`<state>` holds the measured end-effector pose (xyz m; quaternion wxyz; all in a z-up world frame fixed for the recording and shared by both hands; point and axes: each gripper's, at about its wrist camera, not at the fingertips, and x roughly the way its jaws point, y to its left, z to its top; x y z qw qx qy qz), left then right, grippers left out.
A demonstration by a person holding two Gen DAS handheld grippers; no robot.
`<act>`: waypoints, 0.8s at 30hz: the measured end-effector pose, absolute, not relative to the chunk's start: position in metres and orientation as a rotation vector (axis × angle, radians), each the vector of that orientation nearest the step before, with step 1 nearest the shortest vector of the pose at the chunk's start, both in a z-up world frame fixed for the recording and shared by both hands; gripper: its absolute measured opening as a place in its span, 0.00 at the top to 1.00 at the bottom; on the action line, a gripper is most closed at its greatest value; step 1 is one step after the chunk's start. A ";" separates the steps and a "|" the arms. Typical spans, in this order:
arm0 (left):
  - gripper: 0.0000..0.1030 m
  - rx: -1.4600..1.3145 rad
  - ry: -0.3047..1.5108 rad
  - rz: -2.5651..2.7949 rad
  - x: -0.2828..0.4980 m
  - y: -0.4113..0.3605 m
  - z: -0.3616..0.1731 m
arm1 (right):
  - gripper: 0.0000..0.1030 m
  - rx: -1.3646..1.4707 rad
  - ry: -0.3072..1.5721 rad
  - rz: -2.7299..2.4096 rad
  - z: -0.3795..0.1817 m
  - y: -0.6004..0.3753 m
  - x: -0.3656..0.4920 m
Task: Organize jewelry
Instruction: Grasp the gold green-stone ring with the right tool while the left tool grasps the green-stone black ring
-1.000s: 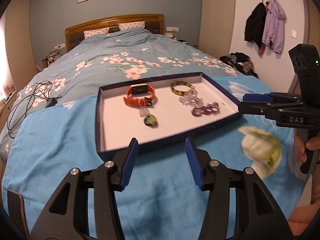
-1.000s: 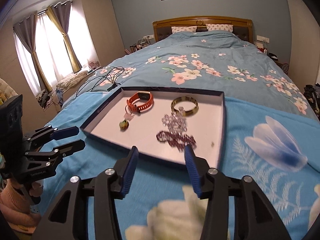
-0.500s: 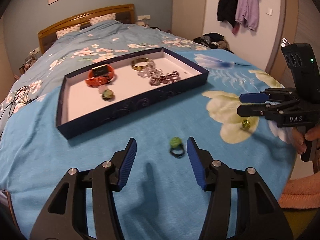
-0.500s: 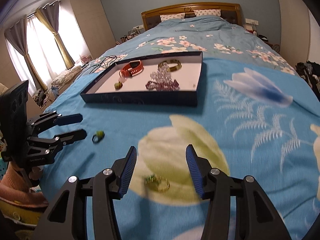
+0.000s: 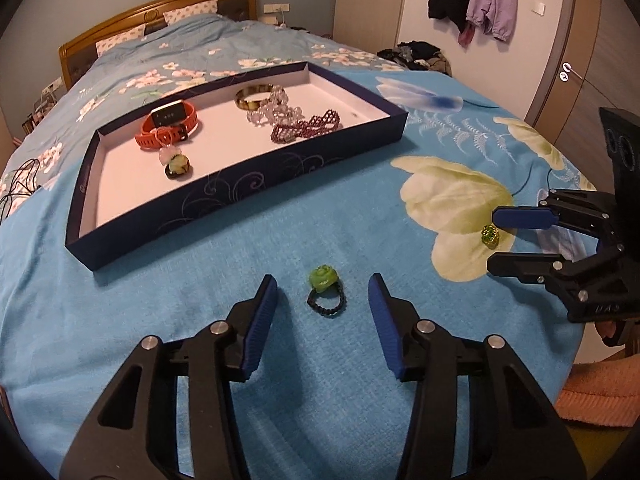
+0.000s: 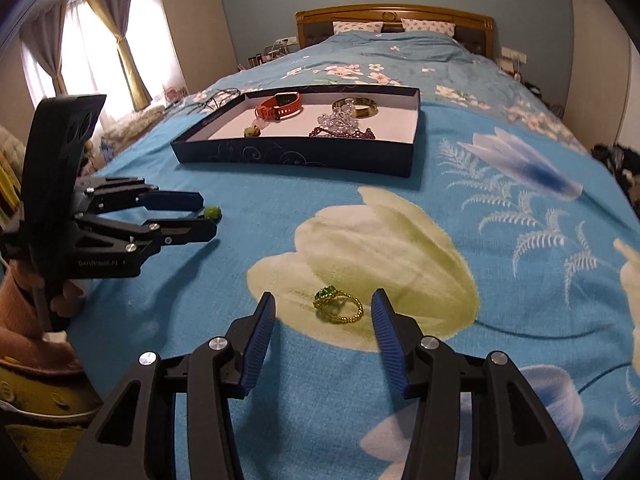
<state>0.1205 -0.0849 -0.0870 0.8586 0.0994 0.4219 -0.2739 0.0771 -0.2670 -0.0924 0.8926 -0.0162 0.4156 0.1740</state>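
On blue bedspread (image 5: 200,320), black-band green-stone ring (image 5: 326,290) between left tool's (image 5: 322,300) wide-open fingers, gold green-gem ring (image 6: 338,306) between right tool's (image 6: 323,316) open fingers

Both claws lowered closer, now bracketing rings.

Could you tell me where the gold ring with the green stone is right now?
The gold ring lies on the blanket's pale flower, between the right gripper's open jaws, outside the tray.

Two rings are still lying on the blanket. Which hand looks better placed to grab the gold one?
The right. Its open gripper already has the gold ring lying between its fingers, not yet touched. The left gripper, also open, brackets the black ring with the green stone instead.
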 end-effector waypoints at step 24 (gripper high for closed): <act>0.83 0.137 0.875 -0.502 0.123 -0.066 -0.083 | 0.92 -0.027 0.824 0.370 -0.087 -0.261 0.085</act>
